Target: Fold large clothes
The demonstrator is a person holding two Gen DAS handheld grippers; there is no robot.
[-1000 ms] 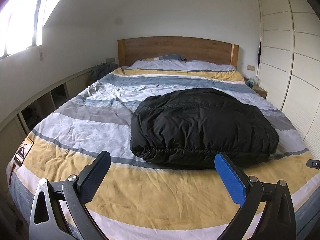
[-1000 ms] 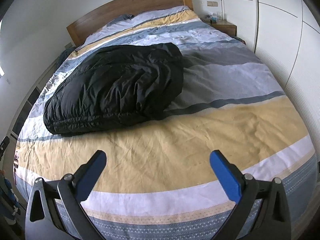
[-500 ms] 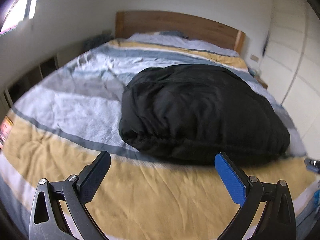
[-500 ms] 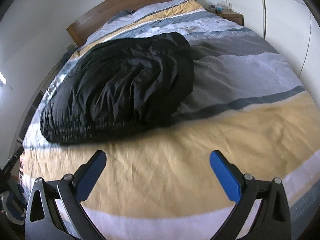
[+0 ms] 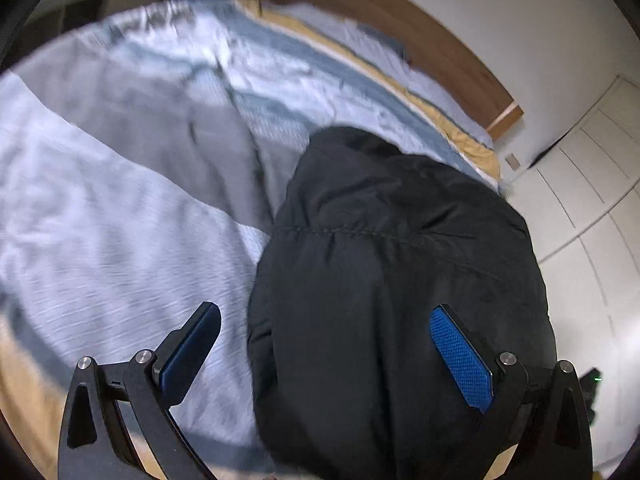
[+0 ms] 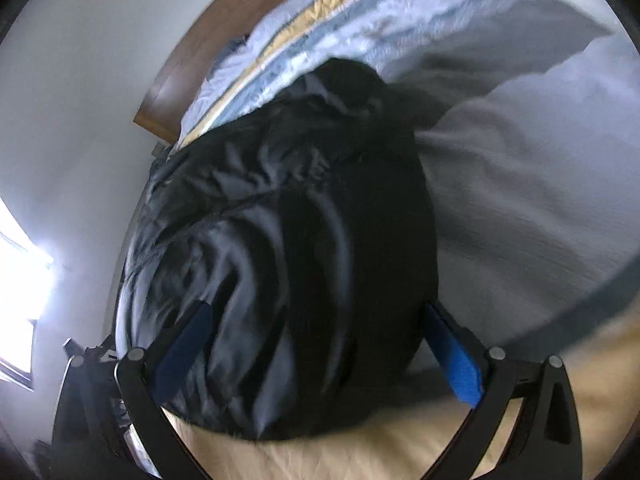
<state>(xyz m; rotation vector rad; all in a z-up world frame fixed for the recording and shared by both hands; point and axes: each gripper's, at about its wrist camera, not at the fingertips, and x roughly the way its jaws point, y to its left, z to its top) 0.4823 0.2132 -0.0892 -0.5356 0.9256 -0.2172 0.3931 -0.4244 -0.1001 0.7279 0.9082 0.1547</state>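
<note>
Garment: black puffer jacket [image 5: 400,300], bundled in a rounded heap on the striped duvet [image 5: 120,220] of the bed, near its foot.
Left gripper [image 5: 324,356]: fingers spread wide, empty, over the jacket's left edge.
Right gripper [image 6: 316,352]: fingers wide, empty, straddling the jacket's near end [image 6: 300,320].
Progress: nothing gripped yet; whether the bundle is already a fold cannot be told, and any neat folding appears still ahead.

Each view looks forward along its own gripper's two spread fingers, tilted down onto the striped bed [image 5: 100,240] from close above. The left wrist view has the black padded jacket [image 5: 400,280] filling its lower right, the wooden headboard [image 5: 400,32] at upper right. The right wrist view, blurred, has the jacket [image 6: 288,240] filling its centre, the headboard [image 6: 192,64] at upper left. Both share jacket, bed and headboard.
</note>
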